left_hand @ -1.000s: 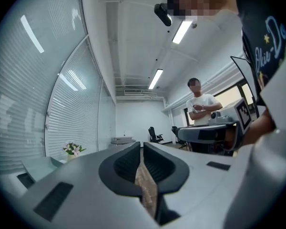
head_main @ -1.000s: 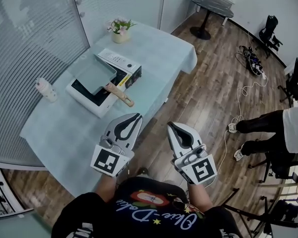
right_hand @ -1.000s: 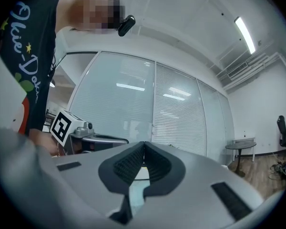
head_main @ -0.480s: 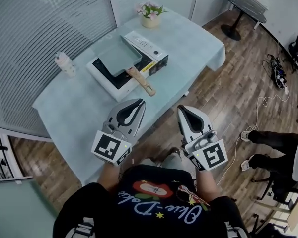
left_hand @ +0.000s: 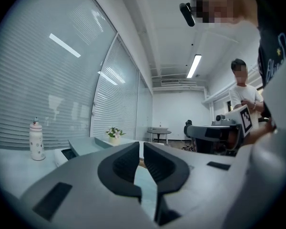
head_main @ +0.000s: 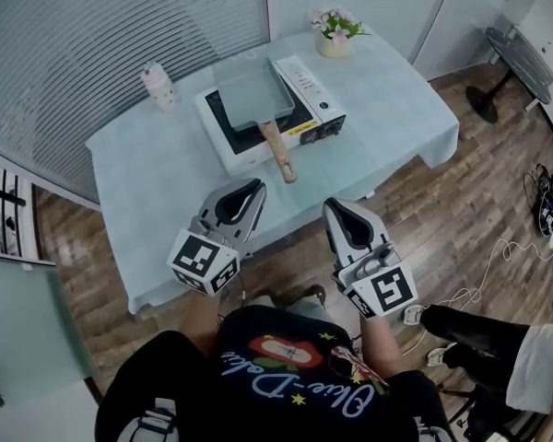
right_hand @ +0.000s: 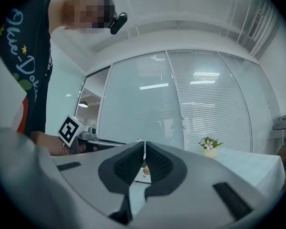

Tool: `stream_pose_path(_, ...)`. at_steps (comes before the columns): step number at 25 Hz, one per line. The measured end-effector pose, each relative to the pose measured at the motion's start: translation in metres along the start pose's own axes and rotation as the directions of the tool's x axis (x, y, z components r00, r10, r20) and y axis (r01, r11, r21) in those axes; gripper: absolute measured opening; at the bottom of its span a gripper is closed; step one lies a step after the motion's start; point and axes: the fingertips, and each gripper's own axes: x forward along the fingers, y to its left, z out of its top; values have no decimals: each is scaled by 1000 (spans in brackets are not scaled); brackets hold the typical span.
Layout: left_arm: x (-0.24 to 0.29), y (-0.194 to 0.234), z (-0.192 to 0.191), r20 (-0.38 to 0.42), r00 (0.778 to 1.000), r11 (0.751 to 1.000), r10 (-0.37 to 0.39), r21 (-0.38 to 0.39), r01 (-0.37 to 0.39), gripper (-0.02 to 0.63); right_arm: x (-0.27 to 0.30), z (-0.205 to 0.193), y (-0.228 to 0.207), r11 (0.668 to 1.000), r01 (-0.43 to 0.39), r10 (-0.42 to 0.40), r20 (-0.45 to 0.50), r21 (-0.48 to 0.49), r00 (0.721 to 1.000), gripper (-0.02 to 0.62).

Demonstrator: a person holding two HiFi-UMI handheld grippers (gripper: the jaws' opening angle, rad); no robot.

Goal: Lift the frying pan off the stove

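A pale green rectangular frying pan [head_main: 251, 97] with a wooden handle [head_main: 278, 151] rests on a white portable stove [head_main: 306, 81] on the table [head_main: 157, 191]. The handle sticks out toward me over the stove's front edge. Both grippers hover short of the table's near edge, apart from the pan. My left gripper [head_main: 255, 188] is shut and empty, below and left of the handle. My right gripper [head_main: 333, 205] is shut and empty too, lower right of the handle. In the left gripper view the pan [left_hand: 88, 146] shows beyond the jaws [left_hand: 141, 149].
A small white bottle [head_main: 158, 85] stands at the table's far left and a pot of flowers [head_main: 335, 35] at the far right. Blinds cover the glass wall behind. A second person [head_main: 498, 357] stands on the wooden floor at lower right, near cables.
The view has swung so the table and stove now lie straight ahead and nearer the middle. Both grippers turned along with it and stay shut.
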Motion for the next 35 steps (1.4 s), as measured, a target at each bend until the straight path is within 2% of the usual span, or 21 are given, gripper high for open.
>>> stream_pose_path(3, 5, 0, -1, 4, 999, 998, 52, -17, -52, 6, 3, -4, -8, 998, -64, 64, -4, 11, 998, 0)
stream_pose_path(6, 10, 2, -2, 17, 995, 993, 95, -68, -94, 13, 8, -8, -15, 990, -133, 133, -2, 40, 991, 0)
stream_pose_path(9, 13, 2, -5, 22, 992, 984, 125, -132, -121, 82, 11, -11, -20, 978, -200, 200, -3, 65, 980, 2)
stream_pose_path(13, 11, 5, -9, 33, 991, 964, 131, -238, -119, 110, 16, -16, -21, 954, -284, 287, -11, 99, 958, 2)
stream_pose_path(17, 6, 14, -16, 49, 990, 920, 136, -378, -107, 130, 25, -26, -18, 922, -347, 356, -26, 169, 934, 6)
stream_pose_path(22, 16, 27, -17, 84, 988, 879, 127, -472, -73, 168, 38, -32, -19, 890, -384, 404, -34, 247, 914, 32)
stream_pose_path(25, 28, 42, -23, 101, 988, 838, 116, -544, -43, 193, 50, -39, -21, 864, -392, 426, -41, 317, 904, 40)
stream_pose_path(29, 47, 63, -30, 102, 990, 792, 98, -610, -16, 228, 66, -47, -27, 811, -386, 449, -45, 439, 893, 66)
stream_pose_path(33, 63, 80, -39, 111, 990, 721, 83, -693, 17, 239, 84, -58, -37, 769, -358, 453, -56, 530, 890, 94)
stream_pose_path(35, 70, 86, -41, 109, 991, 700, 82, -714, 20, 241, 91, -62, -39, 753, -351, 461, -64, 557, 885, 98)
